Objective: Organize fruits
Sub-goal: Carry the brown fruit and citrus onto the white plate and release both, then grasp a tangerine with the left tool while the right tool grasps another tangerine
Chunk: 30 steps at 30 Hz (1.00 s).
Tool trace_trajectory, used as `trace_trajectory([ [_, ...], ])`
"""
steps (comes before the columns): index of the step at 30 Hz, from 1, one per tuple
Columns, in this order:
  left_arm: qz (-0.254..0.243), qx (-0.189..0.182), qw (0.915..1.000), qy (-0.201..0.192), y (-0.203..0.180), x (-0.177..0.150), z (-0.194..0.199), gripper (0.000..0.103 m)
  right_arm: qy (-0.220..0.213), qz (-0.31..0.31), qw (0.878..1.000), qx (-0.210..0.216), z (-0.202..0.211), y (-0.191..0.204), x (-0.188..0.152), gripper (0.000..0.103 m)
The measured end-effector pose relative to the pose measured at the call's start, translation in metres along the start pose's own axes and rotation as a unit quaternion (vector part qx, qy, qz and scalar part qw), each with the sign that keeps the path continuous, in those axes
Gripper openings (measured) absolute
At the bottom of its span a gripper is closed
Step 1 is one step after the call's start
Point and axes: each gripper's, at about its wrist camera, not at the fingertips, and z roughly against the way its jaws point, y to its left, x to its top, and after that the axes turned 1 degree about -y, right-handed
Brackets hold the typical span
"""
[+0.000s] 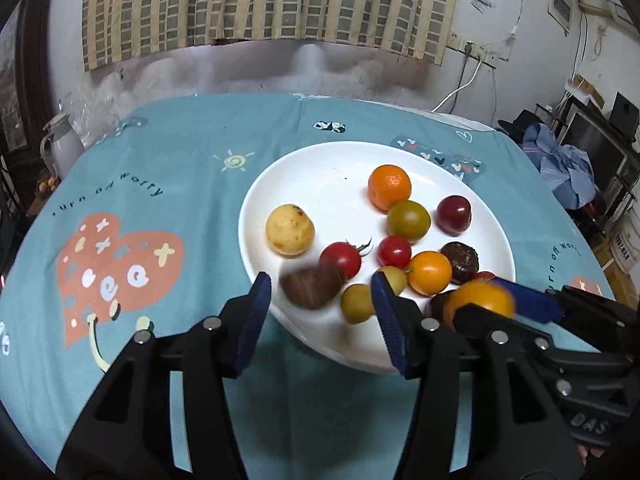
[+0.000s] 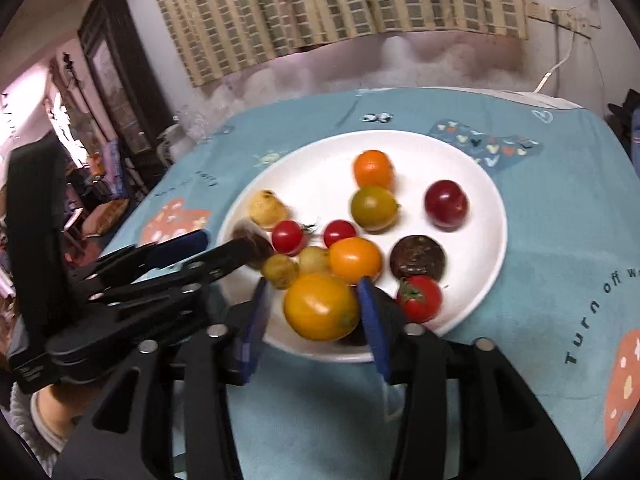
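A white plate on the blue tablecloth holds several small fruits: an orange, a yellow fruit, cherry tomatoes, a dark red plum. My left gripper is open over the plate's near rim; a blurred brown fruit sits between its fingers, apart from both. My right gripper is open around a blurred orange-yellow tomato, which touches neither pad clearly. The plate also shows in the right wrist view.
The tablecloth has heart prints. A white jug stands at the far left table edge. A wall with a hanging cloth lies behind. Furniture and clothes crowd the right side.
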Motion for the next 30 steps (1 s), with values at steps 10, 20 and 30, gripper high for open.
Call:
trace_trajectory([
  [10,-0.026,-0.027,0.9991,0.019,-0.009,-0.057,0.048,0.054,-0.048,-0.029,0.998,0.01,0.084,-0.031,-0.055,0.062],
  [20,-0.103,-0.083,0.9907,0.029,-0.079,-0.119,0.088,0.07,-0.054,-0.121,0.991,0.008,0.116,-0.081,-0.098,0.062],
  [30,-0.144,-0.084,0.9836,0.068,-0.096,-0.138,0.069,0.07,-0.061,-0.11,0.992,0.001,0.12,-0.077,-0.098,0.062],
])
